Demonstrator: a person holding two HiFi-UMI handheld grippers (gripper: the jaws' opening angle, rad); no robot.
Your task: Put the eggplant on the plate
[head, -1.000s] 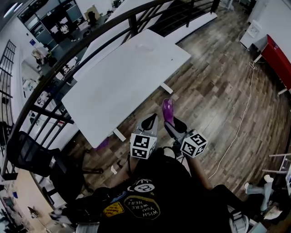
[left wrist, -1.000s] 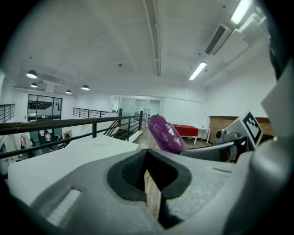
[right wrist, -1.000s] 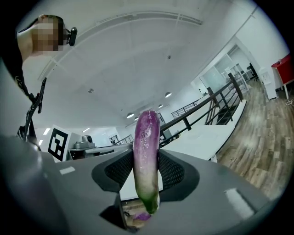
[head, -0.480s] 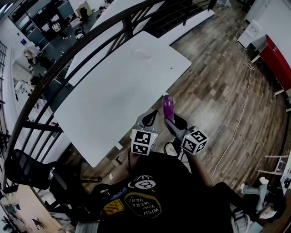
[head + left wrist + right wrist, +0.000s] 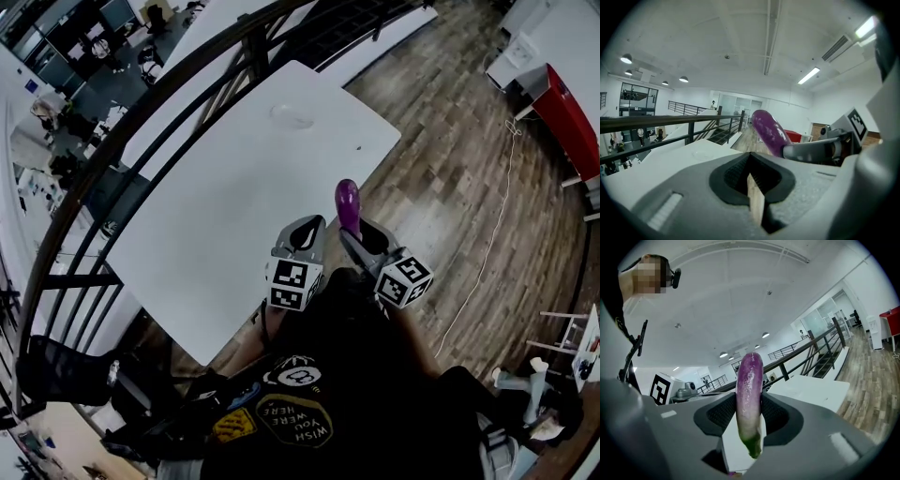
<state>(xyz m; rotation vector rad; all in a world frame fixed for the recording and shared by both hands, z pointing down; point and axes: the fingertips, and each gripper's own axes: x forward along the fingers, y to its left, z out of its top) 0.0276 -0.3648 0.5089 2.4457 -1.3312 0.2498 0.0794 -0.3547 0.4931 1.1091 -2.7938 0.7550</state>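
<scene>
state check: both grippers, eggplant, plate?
right gripper: shut on the eggplant
eggplant: clamped between the pads, held in the air, purple tip pointing away
left gripper: shut, nothing in it
plate: empty, on the table, far end

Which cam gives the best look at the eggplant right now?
Right gripper view: the eggplant stands full length, purple top to green stem end, clamped in the right gripper. Head view shows only its purple tip above that gripper. Left gripper view shows the purple upper part from the side.
</scene>
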